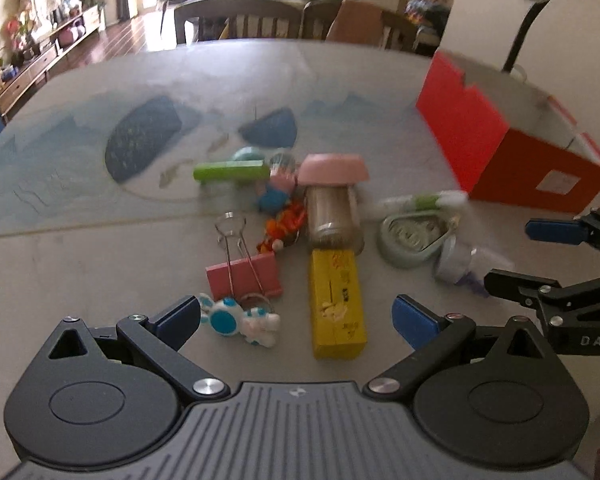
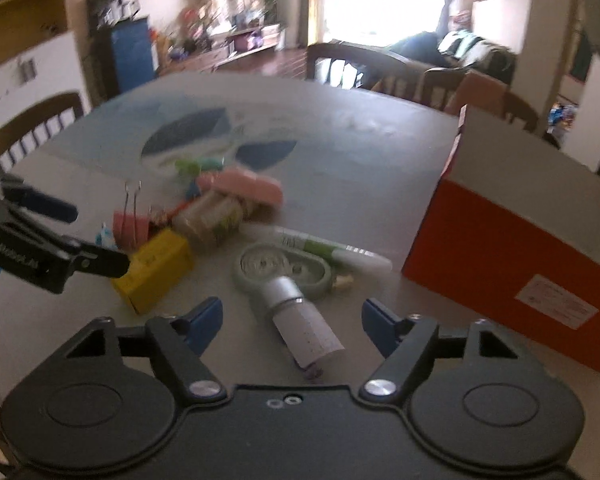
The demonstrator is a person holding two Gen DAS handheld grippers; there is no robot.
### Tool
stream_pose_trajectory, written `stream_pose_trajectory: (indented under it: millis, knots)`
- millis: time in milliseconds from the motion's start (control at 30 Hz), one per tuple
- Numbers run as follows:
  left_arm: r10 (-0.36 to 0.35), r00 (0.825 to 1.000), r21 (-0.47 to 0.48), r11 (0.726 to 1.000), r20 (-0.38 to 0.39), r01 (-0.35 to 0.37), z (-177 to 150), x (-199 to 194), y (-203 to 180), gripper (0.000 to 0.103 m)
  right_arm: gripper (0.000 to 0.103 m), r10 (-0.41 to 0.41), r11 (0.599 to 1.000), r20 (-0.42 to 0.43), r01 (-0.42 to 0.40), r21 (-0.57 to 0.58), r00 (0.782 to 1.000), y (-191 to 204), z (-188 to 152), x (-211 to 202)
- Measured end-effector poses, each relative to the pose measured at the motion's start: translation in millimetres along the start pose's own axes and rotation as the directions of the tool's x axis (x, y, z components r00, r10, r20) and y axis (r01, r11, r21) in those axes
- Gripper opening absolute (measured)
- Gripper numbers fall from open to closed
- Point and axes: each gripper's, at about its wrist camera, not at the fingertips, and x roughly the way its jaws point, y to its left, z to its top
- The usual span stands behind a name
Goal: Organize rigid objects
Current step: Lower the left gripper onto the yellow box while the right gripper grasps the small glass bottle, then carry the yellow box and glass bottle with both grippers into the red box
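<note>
Small silver-capped white cylindrical bottle: rigid, light, likely slippery; grasp mid-barrel; right gripper and left gripper both agape, empty.

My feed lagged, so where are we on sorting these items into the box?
Nothing visibly done: the pile, including the yellow box, pink binder clip and small vial, lies on the table beside the orange box. Both the left gripper and right gripper are open, empty.
</note>
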Motion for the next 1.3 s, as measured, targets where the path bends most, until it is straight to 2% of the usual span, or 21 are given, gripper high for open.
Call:
stream_pose_trajectory:
  millis: [100, 200, 333, 467, 500, 533, 667, 733, 800, 1033, 1300]
  knots:
    - [0.017, 1.0, 0.01, 1.0, -0.015, -0.017, -1, 13, -7, 0.102, 0.067, 0.022, 0.999, -0.029, -0.023, -0.023, 0.999, -2, -2, 8]
    - [0.024, 0.999, 0.027, 0.999, -0.032, -0.023, 0, 24, -16, 0.094, 0.062, 0.037, 0.998, -0.043, -0.039, -0.048, 0.998, -6, -2, 18]
    - [0.043, 0.998, 0.062, 0.997, -0.046, -0.04, 1, 35, -27, 0.088, 0.054, 0.059, 0.996, -0.064, -0.062, -0.06, 0.996, -12, -2, 26]
    - [0.041, 0.998, 0.087, 0.996, -0.053, -0.036, 5, 42, -35, 0.074, 0.048, 0.072, 0.994, -0.073, -0.077, -0.074, 0.995, -15, 0, 31]
    - [0.04, 0.998, 0.089, 0.995, -0.057, -0.035, 6, 44, -36, 0.067, 0.046, 0.075, 0.994, -0.074, -0.08, -0.075, 0.994, -16, 0, 32]
    - [0.042, 0.997, 0.095, 0.995, -0.06, -0.037, 6, 45, -38, 0.061, 0.046, 0.082, 0.993, -0.075, -0.088, -0.073, 0.994, -17, 0, 33]
    - [0.061, 0.996, 0.124, 0.991, -0.072, -0.052, 7, 51, -43, 0.049, 0.044, 0.096, 0.992, -0.076, -0.101, -0.073, 0.993, -19, 0, 34]
    - [0.071, 0.994, 0.136, 0.989, -0.078, -0.06, 8, 54, -46, 0.038, 0.044, 0.096, 0.991, -0.078, -0.102, -0.082, 0.992, -19, 1, 35]
    - [0.08, 0.994, 0.136, 0.988, -0.075, -0.069, 8, 54, -47, 0.033, 0.044, 0.087, 0.992, -0.081, -0.093, -0.081, 0.993, -18, 2, 34]
    - [0.104, 0.991, 0.128, 0.987, -0.088, -0.092, 12, 53, -48, 0.03, 0.043, 0.121, 0.993, -0.094, -0.122, -0.004, 0.988, -29, 3, 26]
    - [0.081, 0.993, 0.069, 0.995, -0.089, -0.075, 16, 38, -45, 0.03, 0.039, 0.144, 0.989, -0.066, -0.142, 0.039, 0.987, -45, 4, 5]
